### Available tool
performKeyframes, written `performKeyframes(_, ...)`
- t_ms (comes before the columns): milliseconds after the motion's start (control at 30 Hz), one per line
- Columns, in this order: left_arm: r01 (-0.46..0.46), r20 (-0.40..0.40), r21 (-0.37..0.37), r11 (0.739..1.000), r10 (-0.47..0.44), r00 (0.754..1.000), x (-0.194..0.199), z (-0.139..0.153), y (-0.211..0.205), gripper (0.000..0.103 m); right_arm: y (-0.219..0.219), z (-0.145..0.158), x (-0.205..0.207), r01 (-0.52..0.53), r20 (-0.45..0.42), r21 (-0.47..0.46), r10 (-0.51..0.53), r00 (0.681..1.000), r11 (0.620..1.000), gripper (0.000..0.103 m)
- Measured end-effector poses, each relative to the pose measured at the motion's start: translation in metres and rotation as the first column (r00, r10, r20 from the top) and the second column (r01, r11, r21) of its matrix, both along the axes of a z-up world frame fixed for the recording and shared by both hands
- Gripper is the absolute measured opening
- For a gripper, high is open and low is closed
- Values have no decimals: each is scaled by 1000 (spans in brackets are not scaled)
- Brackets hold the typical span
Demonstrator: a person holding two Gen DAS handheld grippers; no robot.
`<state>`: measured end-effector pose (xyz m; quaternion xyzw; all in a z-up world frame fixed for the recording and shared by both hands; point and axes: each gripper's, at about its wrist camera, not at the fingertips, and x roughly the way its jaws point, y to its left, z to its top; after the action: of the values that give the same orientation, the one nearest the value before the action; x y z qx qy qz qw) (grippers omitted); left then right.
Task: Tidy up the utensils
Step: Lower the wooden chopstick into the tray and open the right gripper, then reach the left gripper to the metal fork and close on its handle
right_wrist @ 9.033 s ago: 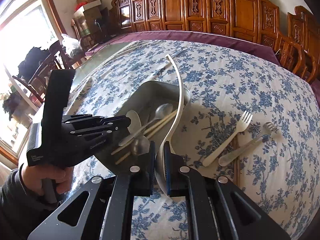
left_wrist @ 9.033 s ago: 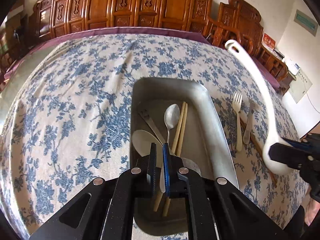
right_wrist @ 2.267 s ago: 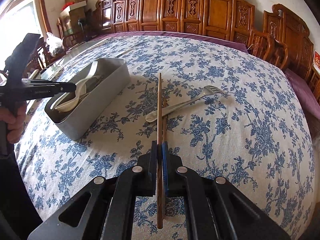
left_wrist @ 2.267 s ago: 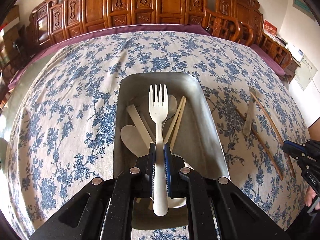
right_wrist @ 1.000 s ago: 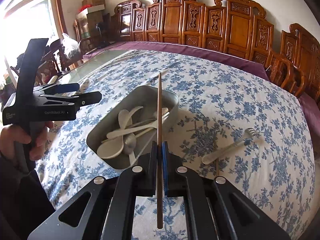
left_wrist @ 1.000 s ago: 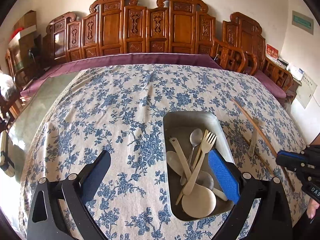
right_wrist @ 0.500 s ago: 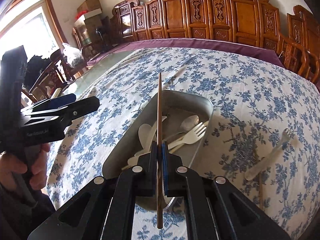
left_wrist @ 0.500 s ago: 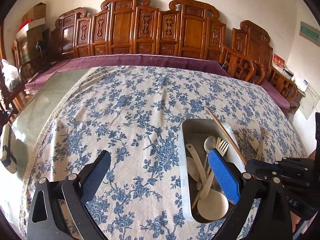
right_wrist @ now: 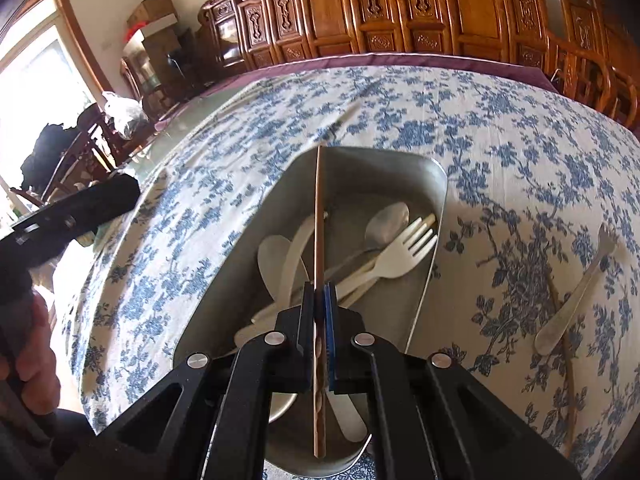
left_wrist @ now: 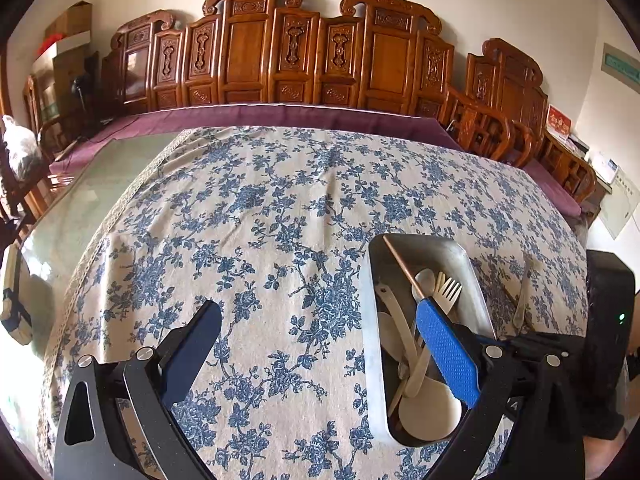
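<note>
My right gripper (right_wrist: 319,292) is shut on a brown wooden chopstick (right_wrist: 319,216), which points forward over the metal tray (right_wrist: 424,280). Its tip reaches the tray's far rim. In the tray lie a white fork (right_wrist: 400,256), a metal spoon (right_wrist: 386,220), white spoons (right_wrist: 276,256) and pale chopsticks. My left gripper (left_wrist: 320,340) is wide open and holds nothing, above the cloth just left of the tray (left_wrist: 370,280). In the left wrist view the chopstick (left_wrist: 402,266) slants over the tray's left side, partly behind the blue pad (left_wrist: 444,348).
A metal fork (right_wrist: 576,292) and a second brown chopstick (right_wrist: 566,368) lie on the blue-flowered tablecloth (left_wrist: 260,220) right of the tray. Carved wooden chairs (left_wrist: 280,52) line the far edge. A hand (right_wrist: 36,344) holds the left gripper's handle at the left.
The right gripper came down and nearer over the tray with the chopstick and rolled a little. The left gripper drifted slightly left, so the tray sits further right in its view.
</note>
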<state>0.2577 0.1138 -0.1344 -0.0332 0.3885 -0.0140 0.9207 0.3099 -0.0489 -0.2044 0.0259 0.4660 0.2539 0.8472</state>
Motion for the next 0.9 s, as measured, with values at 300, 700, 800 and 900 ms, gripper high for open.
performKeyframes(300, 5, -3, 7, 1000, -5, 1000, 0, -1, -4, 94, -1, -1, -5, -20, 24, -1, 20, 1000, 1000, 7)
performKeyframes(700, 28, -1, 3, 1000, -28, 1000, -4, -2, -16, 94, -56, 42, -20, -26, 157, -15, 28, 987, 1000, 7)
performKeyframes(800, 46, -2, -1, 999, -46, 999, -5, -2, -24, 94, -80, 44, -27, -20, 185, -73, 33, 982, 997, 9)
performKeyframes(900, 69, 2, 7, 998, -69, 998, -8, -1, -35, 94, -110, 41, -35, -1, 203, -127, 27, 979, 992, 18)
